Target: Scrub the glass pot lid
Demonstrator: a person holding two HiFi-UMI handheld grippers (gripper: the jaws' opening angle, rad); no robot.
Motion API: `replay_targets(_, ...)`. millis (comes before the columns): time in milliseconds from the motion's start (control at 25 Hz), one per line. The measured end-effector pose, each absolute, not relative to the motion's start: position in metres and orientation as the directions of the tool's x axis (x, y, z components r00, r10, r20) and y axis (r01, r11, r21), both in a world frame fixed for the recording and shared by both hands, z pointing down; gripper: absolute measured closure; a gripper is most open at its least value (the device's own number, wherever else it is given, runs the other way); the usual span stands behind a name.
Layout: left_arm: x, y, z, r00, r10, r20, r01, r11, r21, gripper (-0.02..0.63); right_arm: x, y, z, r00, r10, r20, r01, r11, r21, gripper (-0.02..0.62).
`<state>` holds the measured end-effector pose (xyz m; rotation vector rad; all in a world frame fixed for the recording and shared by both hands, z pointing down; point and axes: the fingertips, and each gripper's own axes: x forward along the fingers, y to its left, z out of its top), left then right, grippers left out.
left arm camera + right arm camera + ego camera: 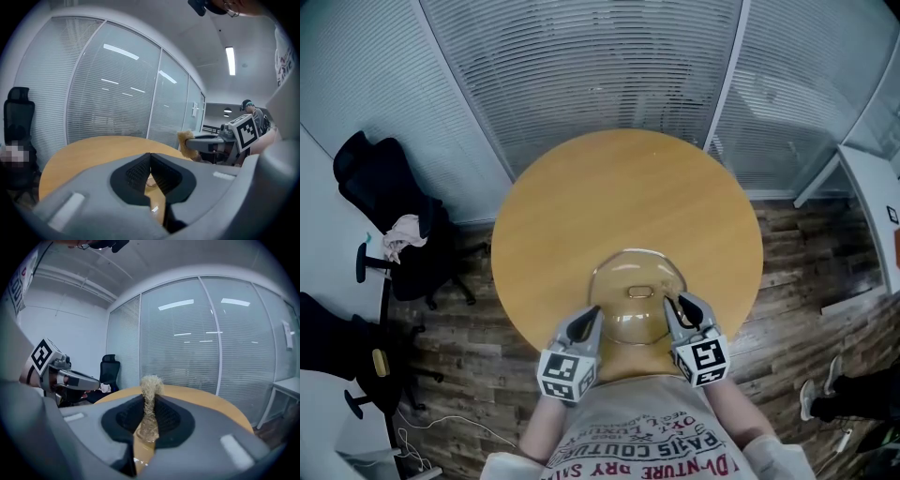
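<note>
Glass pot lid [637,298] lies handle-up on the round wooden table [619,197], near its front edge. Left gripper [593,313] sits at the lid's left rim, jaws together, holding nothing. Right gripper [671,302] sits at the right rim, clamped on a tan scrubber [150,397].

The person is wearing a pale T-shirt [647,441] with red lettering; the grey left gripper [592,312] and right gripper [669,302] are carrying black-and-white marker cubes [567,373].
</note>
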<state>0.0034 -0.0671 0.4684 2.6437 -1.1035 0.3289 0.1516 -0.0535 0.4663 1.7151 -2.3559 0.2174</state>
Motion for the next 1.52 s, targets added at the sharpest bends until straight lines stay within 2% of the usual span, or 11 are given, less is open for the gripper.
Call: replay_targets(1520,0.024,-0.092,0.466,0.684,-0.67,0.289,-0.723,-0.674,0.15,0.598,0.159,-0.07,0.472,-0.317,-0.905,0.284,-0.948,0.315,-0.054,0.537)
